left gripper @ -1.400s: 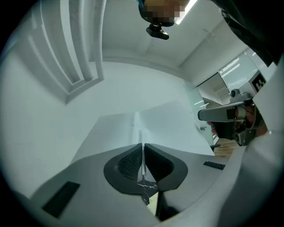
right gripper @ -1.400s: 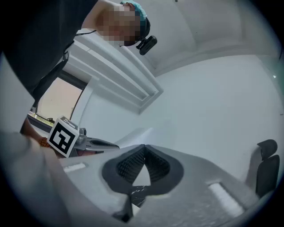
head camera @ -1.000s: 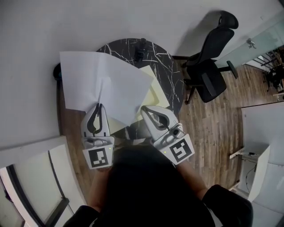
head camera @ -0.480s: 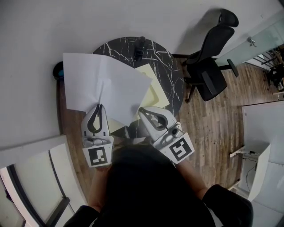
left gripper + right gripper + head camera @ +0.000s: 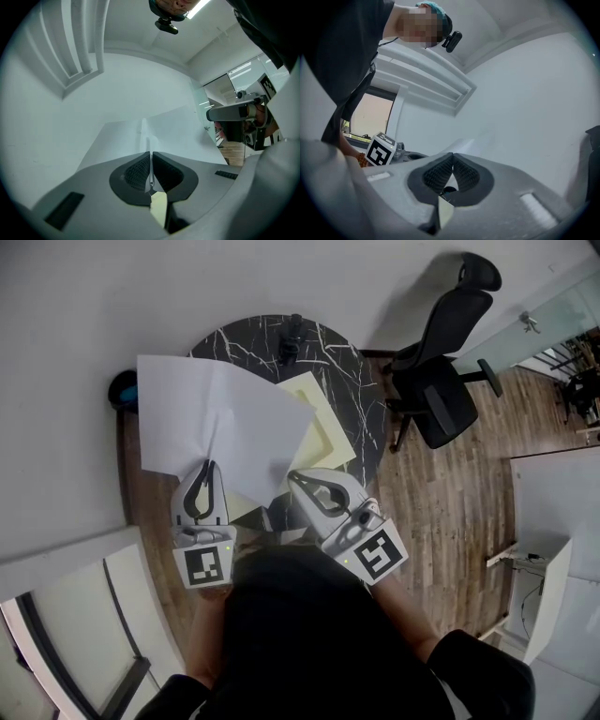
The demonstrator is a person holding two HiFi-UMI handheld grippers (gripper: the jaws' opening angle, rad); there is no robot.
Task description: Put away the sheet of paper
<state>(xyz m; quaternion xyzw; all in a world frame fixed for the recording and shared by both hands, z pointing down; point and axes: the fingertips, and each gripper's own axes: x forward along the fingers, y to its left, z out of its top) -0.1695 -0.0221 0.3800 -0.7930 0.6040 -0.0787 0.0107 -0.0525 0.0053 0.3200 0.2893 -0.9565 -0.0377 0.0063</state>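
White sheet: held above table, fanning away from both grippers.
Left gripper: clamped on near edge.
Right gripper: closed, seemingly pinching right edge.
Yellow folder: below, nearer right gripper.

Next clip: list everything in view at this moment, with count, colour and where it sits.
white sheet of paper: one, white, held over the table's left side, creased upward
flat pale yellow piece, perhaps a folder: one, pale yellow, on the table, partly under the paper
round marble-patterned table: one, black with white veins, centre
small dark object: one, black, at the table's far edge; too small to identify
office chair: one, black, right of the table
wooden floor: brown, right half
round blue-rimmed object: one, dark, left of the table
left gripper: one, grey, shut on the paper's near edge
right gripper: one, grey, shut on the same edge, further right
person's dark top: bottom centre
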